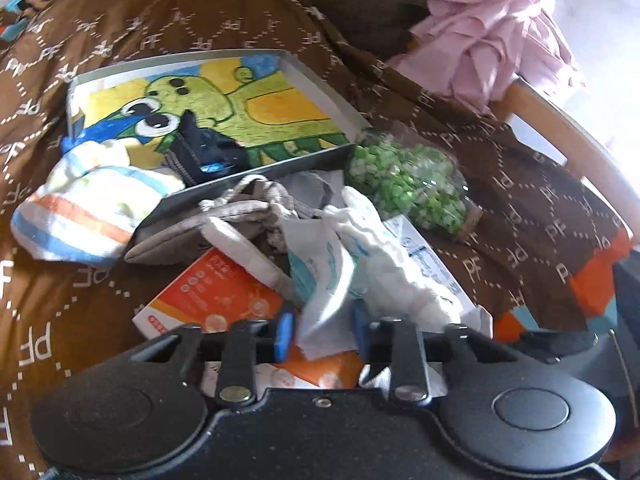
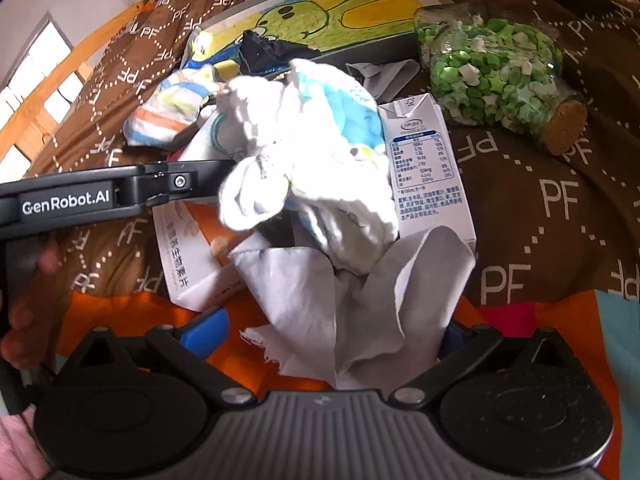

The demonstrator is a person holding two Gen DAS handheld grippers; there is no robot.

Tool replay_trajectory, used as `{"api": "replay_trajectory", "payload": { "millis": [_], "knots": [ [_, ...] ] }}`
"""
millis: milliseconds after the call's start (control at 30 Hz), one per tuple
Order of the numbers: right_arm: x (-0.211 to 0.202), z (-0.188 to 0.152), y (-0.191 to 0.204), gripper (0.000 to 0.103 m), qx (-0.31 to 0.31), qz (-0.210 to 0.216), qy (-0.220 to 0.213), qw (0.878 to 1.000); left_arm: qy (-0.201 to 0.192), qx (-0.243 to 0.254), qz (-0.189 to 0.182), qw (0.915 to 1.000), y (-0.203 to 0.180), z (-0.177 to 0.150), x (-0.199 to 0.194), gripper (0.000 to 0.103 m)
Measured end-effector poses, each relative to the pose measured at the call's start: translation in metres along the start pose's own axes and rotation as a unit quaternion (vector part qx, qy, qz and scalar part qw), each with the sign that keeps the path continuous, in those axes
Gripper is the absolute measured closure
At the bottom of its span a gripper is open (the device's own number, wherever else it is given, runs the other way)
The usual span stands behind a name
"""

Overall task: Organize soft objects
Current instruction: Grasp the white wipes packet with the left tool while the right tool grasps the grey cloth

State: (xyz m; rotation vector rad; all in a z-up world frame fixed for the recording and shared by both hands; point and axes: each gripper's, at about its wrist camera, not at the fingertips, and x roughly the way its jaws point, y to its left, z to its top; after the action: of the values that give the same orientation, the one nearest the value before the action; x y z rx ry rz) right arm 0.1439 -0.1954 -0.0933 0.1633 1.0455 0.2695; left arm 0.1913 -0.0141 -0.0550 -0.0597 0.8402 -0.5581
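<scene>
Two grippers over the brown bedspread (image 1: 248,28); left gripper (image 1: 322,330) pinching a white tissue (image 1: 320,320) (blue pads nearly together); right gripper (image 2: 332,340) spread wide around crumpled tissue (image 2: 360,300), not squeezing.

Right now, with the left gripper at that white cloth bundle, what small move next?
Probably lift the left gripper slightly: its pads look closed on the white cloth bundle, which lies over the carton; the tray already holds a dark garment.

The left gripper (image 1: 324,334) tilts downward with its jaws narrowed around crumpled white cloth (image 1: 320,280), while the right gripper (image 2: 328,332) tilts downward with jaws wide apart.
</scene>
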Motion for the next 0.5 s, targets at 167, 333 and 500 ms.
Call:
{"api": "replay_trajectory", "payload": {
  "millis": [167, 333, 500],
  "knots": [
    [-0.003, -0.001, 0.003, 0.013, -0.011, -0.018, -0.015, 1.000, -0.002, 0.020, 0.002, 0.9998, -0.007, -0.002, -0.004, 0.081],
    [0.002, 0.000, 0.000, 0.021, -0.020, -0.039, -0.004, 0.999, -0.001, 0.031, 0.002, 0.9995, -0.012, -0.008, -0.007, 0.083],
    [0.004, -0.005, 0.005, 0.037, -0.037, -0.041, 0.011, 0.998, -0.001, 0.056, 0.005, 0.9984, -0.025, -0.017, -0.015, 0.087]
  ]
}}
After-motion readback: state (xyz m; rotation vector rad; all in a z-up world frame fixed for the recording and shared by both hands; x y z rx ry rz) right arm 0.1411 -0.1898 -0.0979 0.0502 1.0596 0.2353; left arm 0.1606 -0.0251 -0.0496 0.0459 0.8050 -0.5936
